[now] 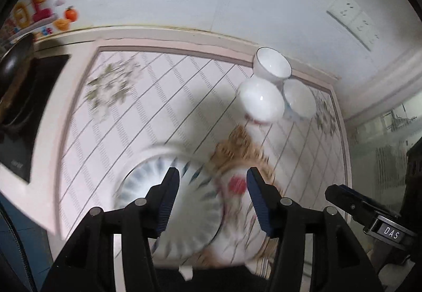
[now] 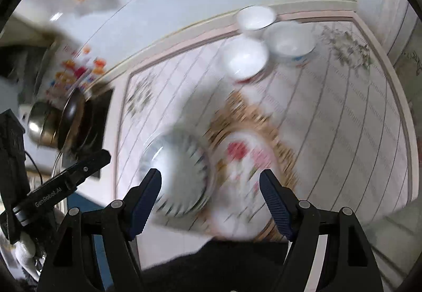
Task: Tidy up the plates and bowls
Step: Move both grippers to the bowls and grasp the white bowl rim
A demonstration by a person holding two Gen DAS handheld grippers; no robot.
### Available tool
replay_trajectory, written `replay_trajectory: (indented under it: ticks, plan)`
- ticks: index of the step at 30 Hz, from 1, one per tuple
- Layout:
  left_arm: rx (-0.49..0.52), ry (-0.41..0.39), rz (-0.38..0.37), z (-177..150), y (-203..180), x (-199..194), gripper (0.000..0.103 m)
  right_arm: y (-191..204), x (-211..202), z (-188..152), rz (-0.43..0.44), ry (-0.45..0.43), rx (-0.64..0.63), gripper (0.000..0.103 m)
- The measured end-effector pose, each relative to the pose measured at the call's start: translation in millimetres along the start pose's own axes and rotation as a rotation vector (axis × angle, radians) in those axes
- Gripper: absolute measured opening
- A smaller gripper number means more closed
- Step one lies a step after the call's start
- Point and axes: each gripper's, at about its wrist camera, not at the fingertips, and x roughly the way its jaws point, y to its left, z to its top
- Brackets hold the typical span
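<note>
A blue-striped plate lies beside and partly over a floral plate with a red flower, both on a tan woven mat. Three white bowls stand clustered at the far right of the cloth; the right wrist view shows the same bowls. My left gripper hovers open above the two plates. My right gripper hangs wide open over them too. Both views are blurred.
A checked tablecloth covers the counter. At the left a dark pan sits on a black stove, with a metal pot behind it. Wall sockets and fruit stickers are on the tiled wall.
</note>
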Motion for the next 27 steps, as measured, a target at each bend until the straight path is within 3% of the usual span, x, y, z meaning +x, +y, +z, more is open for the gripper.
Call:
replay_trajectory:
  ticks: [6, 11, 13, 16, 18, 19, 20, 27]
  plan:
    - [-0.079, 0.079, -0.006, 70.1, -18.3, 95.8, 0.051, -63.1, 69.3, 92.6, 0.043, 0.017, 0.053, 0.079]
    - [-0.110, 0.193, -0.020, 97.9, -18.2, 167.7, 0.051, -84.5, 131.6, 137.2, 0.074, 0.063, 0.092, 0.078]
    - [-0.115, 0.218, -0.052, 103.7, -18.8, 186.3, 0.051, -87.3, 154.1, 144.2, 0.075, 0.083, 0.116, 0.070]
    - [-0.103, 0.220, -0.056, 109.9, -19.3, 202.6, 0.049, -86.7, 177.5, 150.1, 0.064, 0.095, 0.127, 0.048]
    - [-0.086, 0.206, -0.043, 112.0, -20.4, 206.8, 0.037, -85.1, 188.1, 151.5, 0.056, 0.094, 0.129, 0.032]
    - [-0.083, 0.201, -0.051, 112.7, -20.3, 208.6, 0.020, -84.3, 191.4, 151.3, 0.048, 0.091, 0.132, 0.024]
    - [-0.076, 0.199, -0.058, 113.6, -20.9, 210.0, 0.014, -83.6, 193.8, 151.7, 0.031, 0.081, 0.136, 0.022]
    - [0.040, 0.159, -0.006, 105.6, -39.2, 205.6, 0.013, -70.7, 195.8, 149.1, -0.027, 0.025, 0.100, 0.017]
